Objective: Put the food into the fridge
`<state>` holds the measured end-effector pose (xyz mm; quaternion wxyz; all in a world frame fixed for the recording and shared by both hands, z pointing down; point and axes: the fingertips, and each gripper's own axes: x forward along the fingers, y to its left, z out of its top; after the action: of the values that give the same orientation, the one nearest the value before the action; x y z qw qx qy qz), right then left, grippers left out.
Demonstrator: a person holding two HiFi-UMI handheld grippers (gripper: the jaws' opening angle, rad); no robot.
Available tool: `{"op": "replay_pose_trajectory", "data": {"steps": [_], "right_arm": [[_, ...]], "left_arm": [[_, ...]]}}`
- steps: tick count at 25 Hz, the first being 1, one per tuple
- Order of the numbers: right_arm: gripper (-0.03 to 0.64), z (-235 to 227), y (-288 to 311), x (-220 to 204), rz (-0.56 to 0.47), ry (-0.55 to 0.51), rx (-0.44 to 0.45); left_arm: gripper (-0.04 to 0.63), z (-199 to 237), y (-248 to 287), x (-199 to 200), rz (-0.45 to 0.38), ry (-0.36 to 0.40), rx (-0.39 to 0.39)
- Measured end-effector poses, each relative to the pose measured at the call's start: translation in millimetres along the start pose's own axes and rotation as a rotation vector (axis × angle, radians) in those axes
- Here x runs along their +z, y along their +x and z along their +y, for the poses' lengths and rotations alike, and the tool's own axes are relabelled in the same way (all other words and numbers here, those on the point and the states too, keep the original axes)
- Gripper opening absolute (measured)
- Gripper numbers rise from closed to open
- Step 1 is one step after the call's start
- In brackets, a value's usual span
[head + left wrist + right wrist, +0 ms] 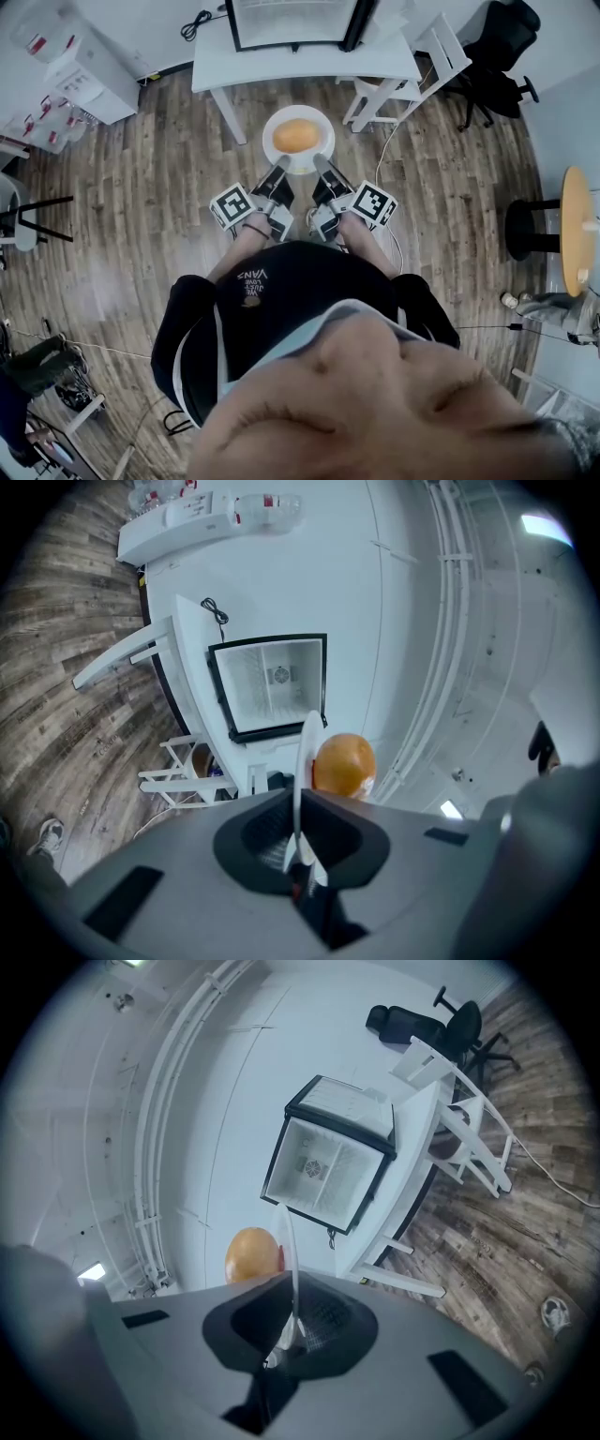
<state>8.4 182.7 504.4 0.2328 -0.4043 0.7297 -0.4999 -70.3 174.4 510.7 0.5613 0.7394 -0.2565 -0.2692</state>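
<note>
A white plate (pixel 322 150) carries a round orange piece of food (pixel 296 136) and hangs in the air in front of me. My left gripper (pixel 279 169) is shut on the plate's near left rim, my right gripper (pixel 322 166) on its near right rim. In the left gripper view the plate (pixel 305 752) stands edge-on between the jaws, with the food (pixel 343 764) just past it. The right gripper view shows the same plate (pixel 285 1241) and food (pixel 251 1254). A small fridge (pixel 291 23) stands open on a white table (pixel 309 64) ahead, its white inside (pixel 272 682) (pixel 330 1171) bare.
A white folding stool (pixel 412 70) leans beside the table, and a black office chair (pixel 502 52) stands further right. A white cable (pixel 382 155) runs over the wooden floor. A white shelf unit (pixel 84 70) is at far left, a round orange table (pixel 575 230) at right.
</note>
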Motion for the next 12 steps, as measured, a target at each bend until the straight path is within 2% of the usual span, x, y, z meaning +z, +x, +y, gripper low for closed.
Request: {"op": "replay_pose_trajectory", "data": {"steps": [3, 6, 9, 12], "right_arm": [[0.020, -9, 5, 10, 0.008, -0.013, -0.038], [0.020, -3, 14, 13, 0.007, -0.011, 0.034], [0.020, -12, 17, 21, 0.021, -0.018, 0.013], [0.020, -13, 30, 42, 0.029, -0.007, 0.060]], "left_arm": [[0.029, -1, 12, 6, -0.008, 0.010, -0.015], [0.029, 3, 15, 9, -0.021, 0.009, -0.016], [0.029, 3, 25, 10, -0.035, 0.004, -0.032], [0.029, 7, 48, 16, -0.046, 0.011, -0.021]]}}
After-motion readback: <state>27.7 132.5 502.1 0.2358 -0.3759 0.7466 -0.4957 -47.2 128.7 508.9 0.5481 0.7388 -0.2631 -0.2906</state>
